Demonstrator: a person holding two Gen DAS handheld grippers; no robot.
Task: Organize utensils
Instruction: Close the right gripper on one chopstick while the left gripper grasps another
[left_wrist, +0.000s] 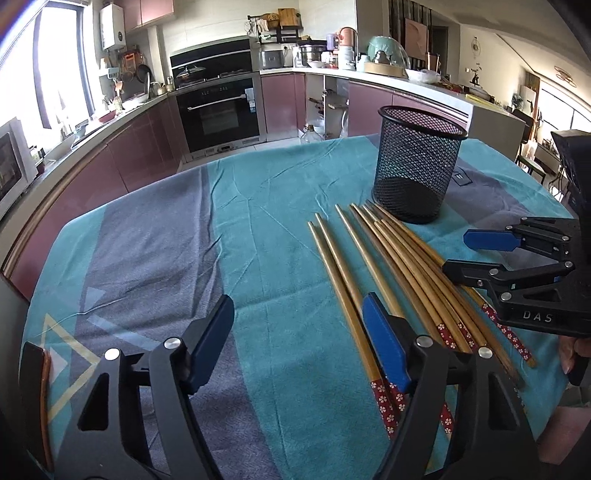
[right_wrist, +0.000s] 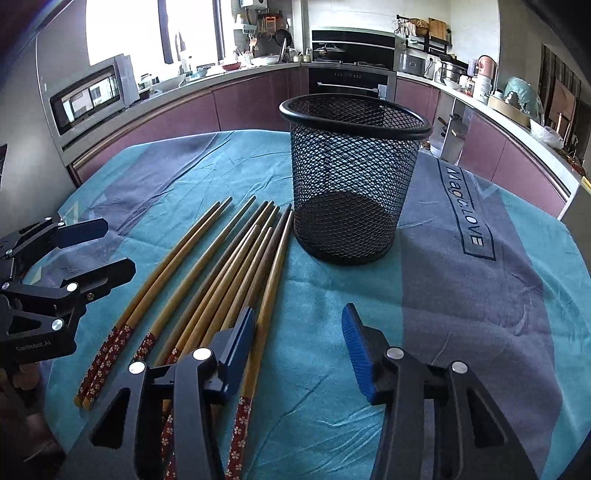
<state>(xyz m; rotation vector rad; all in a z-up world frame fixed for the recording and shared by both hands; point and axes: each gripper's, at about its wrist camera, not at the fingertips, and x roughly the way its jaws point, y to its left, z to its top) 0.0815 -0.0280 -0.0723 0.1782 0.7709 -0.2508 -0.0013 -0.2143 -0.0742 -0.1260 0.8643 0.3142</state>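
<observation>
Several wooden chopsticks (left_wrist: 388, 266) (right_wrist: 221, 266) with red flowered ends lie side by side on the cloth, tips toward an upright, empty black mesh cup (left_wrist: 417, 173) (right_wrist: 351, 184). My left gripper (left_wrist: 299, 321) (right_wrist: 107, 249) is open over bare cloth at the left edge of the bundle. Its right finger (left_wrist: 384, 343) hovers above the leftmost pair. My right gripper (right_wrist: 298, 317) (left_wrist: 460, 254) is open low at the bundle's right edge. The outermost chopstick runs just inside its left finger (right_wrist: 240, 339), and the pads do not press on it.
A teal and grey-purple cloth (left_wrist: 258, 240) (right_wrist: 461, 295) covers the table. Kitchen cabinets, an oven (left_wrist: 218, 110) and a cluttered counter curve beyond the far edge. A microwave (right_wrist: 92, 96) stands at the left. The person's fingers (left_wrist: 569, 354) hold the right gripper's handle.
</observation>
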